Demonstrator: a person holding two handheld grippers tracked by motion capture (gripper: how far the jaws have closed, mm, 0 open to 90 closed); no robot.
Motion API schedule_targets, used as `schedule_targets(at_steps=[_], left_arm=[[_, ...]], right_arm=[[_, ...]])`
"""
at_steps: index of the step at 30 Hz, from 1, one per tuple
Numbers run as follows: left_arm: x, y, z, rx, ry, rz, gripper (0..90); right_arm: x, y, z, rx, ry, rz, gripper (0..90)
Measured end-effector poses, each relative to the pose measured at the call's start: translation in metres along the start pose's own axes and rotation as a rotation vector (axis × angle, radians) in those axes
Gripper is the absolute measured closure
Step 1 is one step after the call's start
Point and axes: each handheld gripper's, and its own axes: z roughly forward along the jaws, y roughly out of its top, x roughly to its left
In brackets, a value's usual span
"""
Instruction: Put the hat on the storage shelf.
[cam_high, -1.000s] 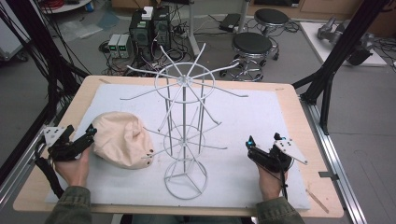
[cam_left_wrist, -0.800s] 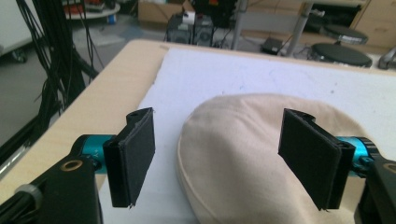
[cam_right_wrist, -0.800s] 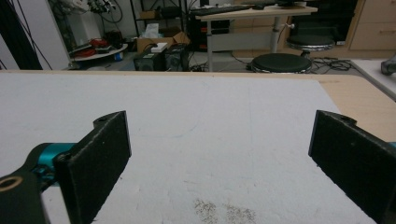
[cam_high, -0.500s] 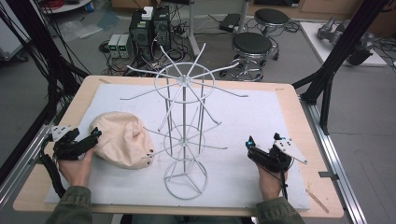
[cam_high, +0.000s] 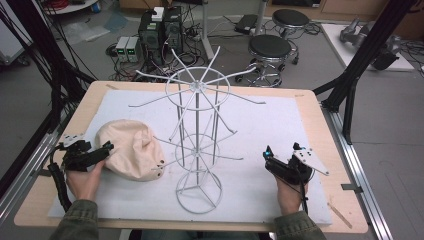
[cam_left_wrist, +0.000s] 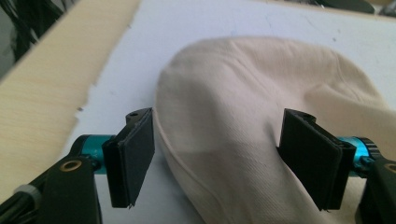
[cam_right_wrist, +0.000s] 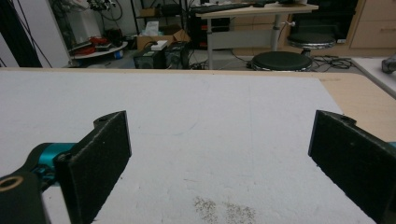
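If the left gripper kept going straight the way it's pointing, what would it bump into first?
The cream cloth hat. In the left gripper view the left gripper is open with its jaws already on either side of the hat's near edge, so pushing forward would likely press straight into the fabric. The white wire rack stands beyond it.

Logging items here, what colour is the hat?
Pale beige hat; the left gripper view shows it best.

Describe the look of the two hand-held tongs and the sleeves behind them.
Both tongs, left and right, have black bodies, flat black foam-faced jaws on teal metal mounts, and a black cable trailing back. Each carries a grey three-cornered plate on top. The sleeves are olive green with ribbed cuffs.
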Motion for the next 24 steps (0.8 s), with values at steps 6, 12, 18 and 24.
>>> schedule_targets(at_steps=[6, 12, 18, 24], left_arm=[[0.003, 0.000, 0.005, 0.071, -0.022, -0.059, 26.9], [0.001, -0.001, 0.016, 0.165, -0.027, -0.078, 25.7], [-0.008, 0.002, 0.020, 0.203, 0.030, -0.030, 24.5], [-0.009, 0.003, 0.020, 0.213, 0.037, -0.023, 28.4]], right_arm=[[0.000, 0.000, 0.000, 0.001, -0.001, 0.000, 4.9], [0.000, 0.000, 0.000, 0.002, -0.006, -0.005, 4.9], [0.000, 0.000, 0.001, 0.001, -0.005, -0.005, 4.9], [0.000, 0.000, 0.001, 0.005, -0.006, -0.006, 5.0]])
